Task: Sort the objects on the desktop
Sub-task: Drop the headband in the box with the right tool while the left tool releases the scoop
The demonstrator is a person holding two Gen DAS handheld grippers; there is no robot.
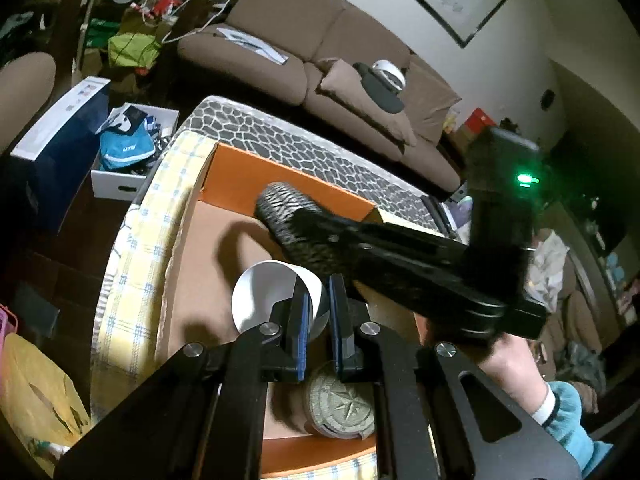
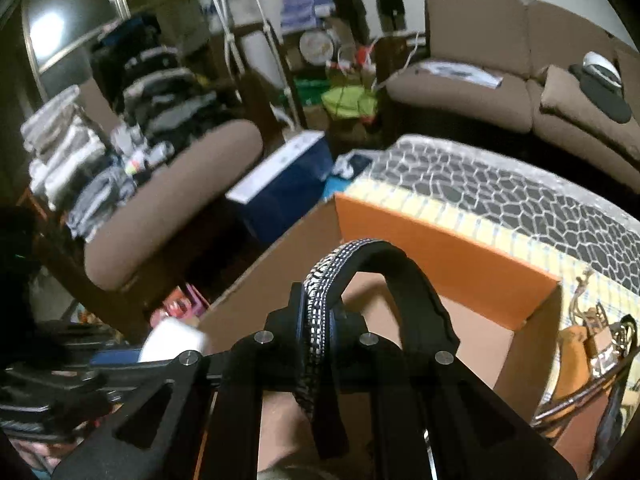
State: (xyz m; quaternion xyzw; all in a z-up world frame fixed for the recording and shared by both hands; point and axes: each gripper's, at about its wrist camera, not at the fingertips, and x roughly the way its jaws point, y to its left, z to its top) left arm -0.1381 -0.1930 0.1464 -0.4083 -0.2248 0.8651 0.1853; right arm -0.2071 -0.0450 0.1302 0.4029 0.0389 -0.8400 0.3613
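Observation:
My left gripper (image 1: pixel 320 300) is shut on the wall of a white paper cup (image 1: pixel 268 296) and holds it tilted over the open orange box (image 1: pixel 280 176). A grey round disc with a compass star (image 1: pixel 340 404) lies on the box floor under the fingers. From the right, my right gripper (image 1: pixel 308 220) reaches over the box, shut on a black strap with a white woven pattern (image 1: pixel 280 208). In the right wrist view the strap (image 2: pixel 384 256) loops up from between the right gripper (image 2: pixel 316 304) fingers above the box (image 2: pixel 440 256). The cup (image 2: pixel 172 340) shows blurred at lower left.
The box stands on a yellow checked cloth (image 1: pixel 136 280) over a pebble-patterned table cover (image 1: pixel 320 148). A brown pouch and a chain-strapped bag (image 2: pixel 592 344) lie right of the box. A brown sofa (image 1: pixel 320 40) stands behind; a white bin of clothes (image 1: pixel 132 152) sits on the floor.

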